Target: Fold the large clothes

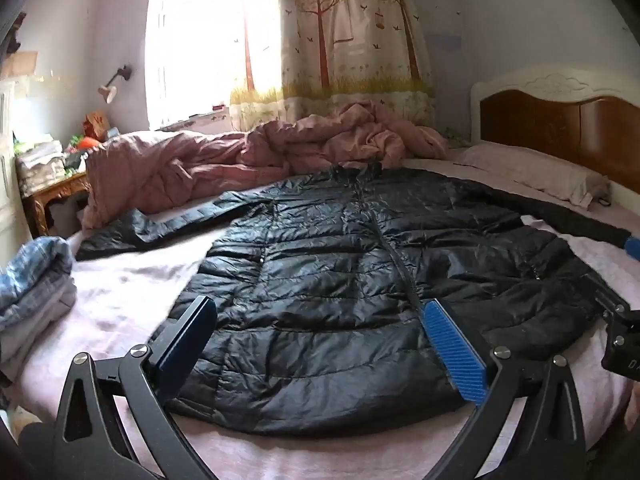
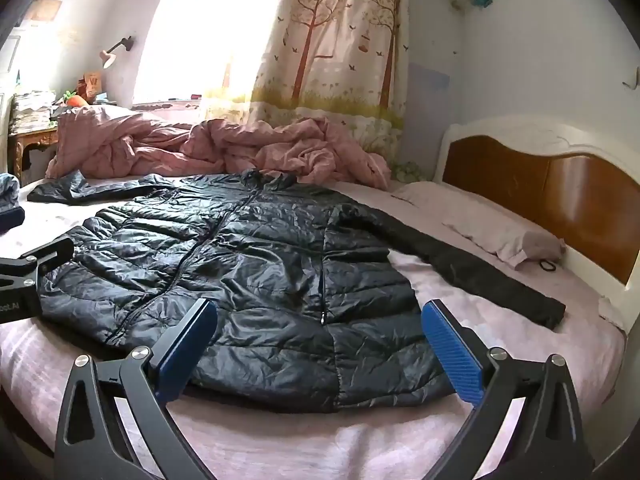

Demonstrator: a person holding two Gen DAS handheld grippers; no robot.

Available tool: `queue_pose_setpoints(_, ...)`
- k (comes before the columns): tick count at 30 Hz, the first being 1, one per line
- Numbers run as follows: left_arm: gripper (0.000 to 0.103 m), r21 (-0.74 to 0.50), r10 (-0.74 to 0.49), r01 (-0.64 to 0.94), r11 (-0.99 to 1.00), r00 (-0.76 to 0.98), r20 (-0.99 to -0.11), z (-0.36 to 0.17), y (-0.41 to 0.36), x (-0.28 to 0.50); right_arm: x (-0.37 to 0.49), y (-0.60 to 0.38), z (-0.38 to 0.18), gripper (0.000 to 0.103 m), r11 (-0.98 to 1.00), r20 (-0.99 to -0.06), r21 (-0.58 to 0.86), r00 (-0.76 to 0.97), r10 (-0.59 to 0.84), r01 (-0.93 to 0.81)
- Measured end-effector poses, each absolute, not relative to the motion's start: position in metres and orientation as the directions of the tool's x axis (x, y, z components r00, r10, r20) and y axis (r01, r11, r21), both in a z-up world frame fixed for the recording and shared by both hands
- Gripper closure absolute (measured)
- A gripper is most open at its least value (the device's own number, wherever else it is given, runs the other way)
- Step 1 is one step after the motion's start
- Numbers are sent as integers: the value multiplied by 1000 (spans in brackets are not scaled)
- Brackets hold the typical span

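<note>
- Black quilted puffer jacket (image 1: 360, 280) (image 2: 240, 260) lies flat, front up, zipped, on the bed's pale pink sheet (image 1: 132, 292) (image 2: 280, 440); collar toward the window side, hem toward the cameras.
- Both sleeves spread outward: one toward the folded clothes side, the other toward the headboard.
- Left gripper (image 1: 320, 340) hovers above the hem, jaws wide apart, nothing between the blue pads, not touching the fabric as far as can be told.
- Right gripper (image 2: 320, 344) also over the hem, jaws wide apart, holding nothing.
- Each gripper shows at the edge of the other's view.
- Crumpled pink duvet (image 1: 260, 156) (image 2: 220, 148) is bunched along the far side of the bed, just beyond the collar.
- Flat pinkish pillow (image 1: 532, 172) (image 2: 500, 232) lies by the brown wooden headboard with white frame (image 1: 568, 128) (image 2: 540, 176), near the sleeve.
- Stack of folded blue-grey clothes (image 1: 36, 284) sits at the bed edge, apart from the jacket.
- Tree-print curtain (image 1: 352, 40) (image 2: 332, 48) hangs beside a bright window.
- Cluttered wooden desk (image 1: 52, 188) (image 2: 32, 136) stands in the far corner.
</note>
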State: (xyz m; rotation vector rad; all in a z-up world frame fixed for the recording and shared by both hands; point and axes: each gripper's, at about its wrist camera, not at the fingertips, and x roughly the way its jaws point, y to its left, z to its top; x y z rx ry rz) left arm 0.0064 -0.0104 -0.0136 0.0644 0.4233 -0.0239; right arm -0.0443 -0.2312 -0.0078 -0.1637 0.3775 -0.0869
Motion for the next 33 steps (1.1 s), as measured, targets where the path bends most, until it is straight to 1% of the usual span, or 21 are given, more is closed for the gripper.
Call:
queue_pose_setpoints(3, 0, 44, -32, 55, 998, 912, -409, -14, -10, 5, -39, -241, -13, 0, 989, -379, -140, 921, -90, 39)
queue_pose_setpoints(7, 0, 83, -11, 48, 995, 920, -393, -13, -18, 4, -38, -241, -15, 0, 990, -383, -137, 919, -92, 42)
queue_pose_setpoints(11, 0, 67, -62, 94, 993, 922, -382, -13, -24, -1, -40, -240, -13, 0, 991, -378, -125, 922, -85, 41)
queue_pose_setpoints(16, 0, 103, -35, 76, 992, 935, -352, -12, -31, -7, -41, -241, -12, 0, 992, -378, -120, 922, -84, 41)
queue_pose_setpoints(19, 0, 91, -40, 76, 993, 939, -343, -12, -32, -10, -42, -242, -11, 0, 993, -377, -110, 923, -84, 46)
queue_pose_setpoints(24, 0, 42, -112, 136, 990, 926, -362, -14, -31, -9, -42, -244, -9, 0, 991, -368, -119, 923, -108, 69)
queue_pose_setpoints(26, 0, 56, -99, 127, 990, 926, -364, -14, -32, -9, -41, -246, -10, 0, 990, -378, -122, 919, -115, 74)
queue_pose_setpoints(31, 0, 58, -61, 86, 995, 935, -350, -13, -32, -10, -44, -253, -6, 0, 998, -397, -43, 916, -54, 40)
queue_pose_setpoints(33, 0, 52, -51, 73, 996, 936, -348, -12, -30, -9, -43, -254, -7, 0, 997, -397, -47, 915, -74, 60)
